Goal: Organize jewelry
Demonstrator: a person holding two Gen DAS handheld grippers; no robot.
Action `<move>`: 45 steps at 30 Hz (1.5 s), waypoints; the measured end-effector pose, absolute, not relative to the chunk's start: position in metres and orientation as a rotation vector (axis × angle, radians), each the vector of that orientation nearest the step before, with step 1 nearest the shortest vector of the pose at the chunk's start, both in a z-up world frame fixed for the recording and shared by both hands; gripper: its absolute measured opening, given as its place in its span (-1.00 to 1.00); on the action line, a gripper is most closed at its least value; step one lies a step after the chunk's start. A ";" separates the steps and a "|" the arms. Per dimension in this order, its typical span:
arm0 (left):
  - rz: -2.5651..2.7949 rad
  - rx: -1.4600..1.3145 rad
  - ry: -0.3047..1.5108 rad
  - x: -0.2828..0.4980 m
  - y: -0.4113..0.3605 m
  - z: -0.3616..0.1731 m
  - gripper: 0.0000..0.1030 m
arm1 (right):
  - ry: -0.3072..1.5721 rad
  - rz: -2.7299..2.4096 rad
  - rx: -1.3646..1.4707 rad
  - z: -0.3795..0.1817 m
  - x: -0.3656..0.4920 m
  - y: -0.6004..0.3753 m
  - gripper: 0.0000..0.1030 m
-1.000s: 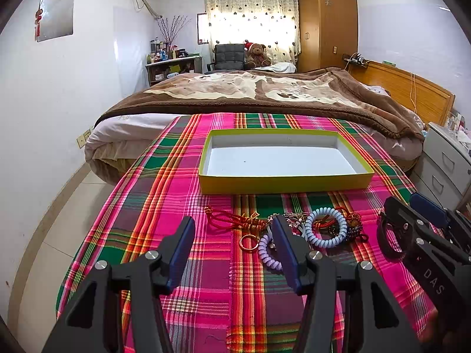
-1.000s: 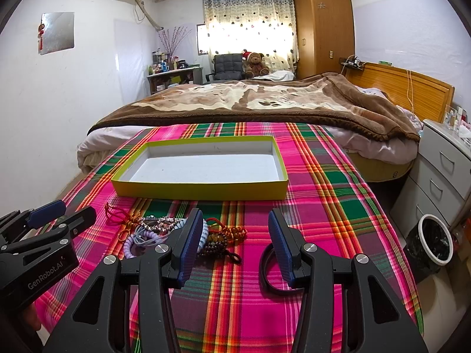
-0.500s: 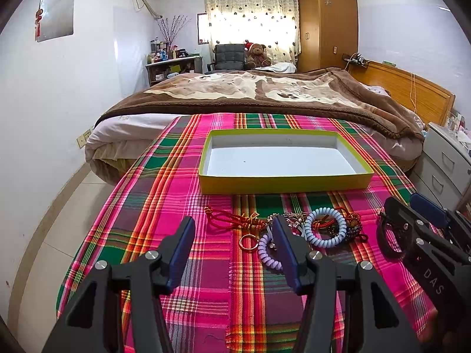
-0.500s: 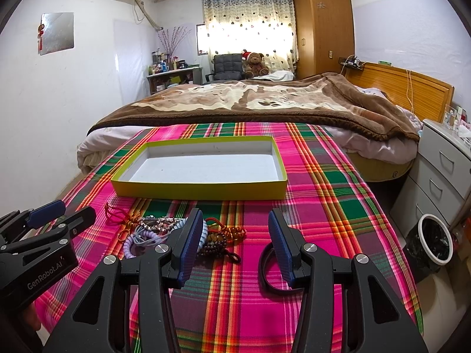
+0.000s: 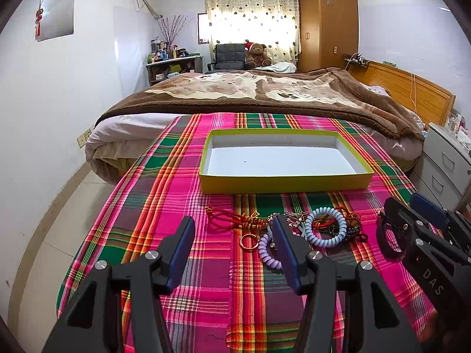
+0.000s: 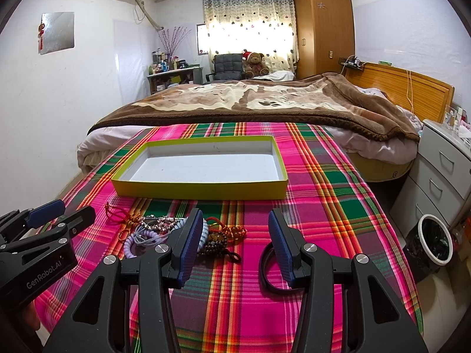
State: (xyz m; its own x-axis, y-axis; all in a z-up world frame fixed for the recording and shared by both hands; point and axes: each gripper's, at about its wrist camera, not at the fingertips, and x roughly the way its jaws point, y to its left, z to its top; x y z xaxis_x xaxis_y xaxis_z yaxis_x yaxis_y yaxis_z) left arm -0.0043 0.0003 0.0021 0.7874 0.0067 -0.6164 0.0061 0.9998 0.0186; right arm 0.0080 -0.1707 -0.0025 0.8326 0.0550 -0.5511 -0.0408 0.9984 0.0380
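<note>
We are in a bedroom, working at a table draped in a pink, green and orange plaid cloth [image 5: 164, 206], with a bed under a brown blanket [image 5: 265, 94] just beyond it. An empty shallow yellow-green tray [image 5: 282, 181] with a white floor sits at the middle of the cloth. In front of it lies the jewelry, all still outside the tray: a red knotted cord [image 5: 226, 216], a small gold ring [image 5: 248, 240], a lilac coil band [image 5: 266, 254], a pale blue coil bracelet [image 5: 325, 228], a dark beaded bracelet [image 6: 216, 242] tangled among them, and a black bangle [image 6: 266, 267] lying apart to the right.

Our left gripper [image 5: 232, 253] hovers low with its fingers spread wide and holding nothing; the gold ring lies just ahead between them. Our right gripper [image 6: 235, 241] is likewise spread and empty, its right finger over the black bangle.

We judge the task barely begun, and the first pick is the step in hand. To do it well, we should take a piece that lies free of the tangle: the black bangle for the right, the ring or lilac coil for the left. We should straddle one rim, close firmly, lift straight up so neighbours do not drag, and release low inside the tray.
</note>
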 end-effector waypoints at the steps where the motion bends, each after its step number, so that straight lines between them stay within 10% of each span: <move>1: 0.000 0.020 0.664 -0.004 0.000 0.002 0.10 | 0.584 0.050 0.025 -0.003 0.008 -0.171 -0.09; 45: -0.117 -0.096 0.810 0.022 0.038 -0.025 0.10 | 0.760 -0.021 0.116 -0.042 0.005 -0.245 -0.08</move>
State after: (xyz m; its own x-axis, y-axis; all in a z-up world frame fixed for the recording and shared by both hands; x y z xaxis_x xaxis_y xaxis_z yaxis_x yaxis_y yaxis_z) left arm 0.0221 0.0378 -0.0249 0.6835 -0.1409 -0.7162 0.0673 0.9892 -0.1303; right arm 0.0051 -0.2455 -0.0421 0.7247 0.0230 -0.6886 0.0612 0.9933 0.0975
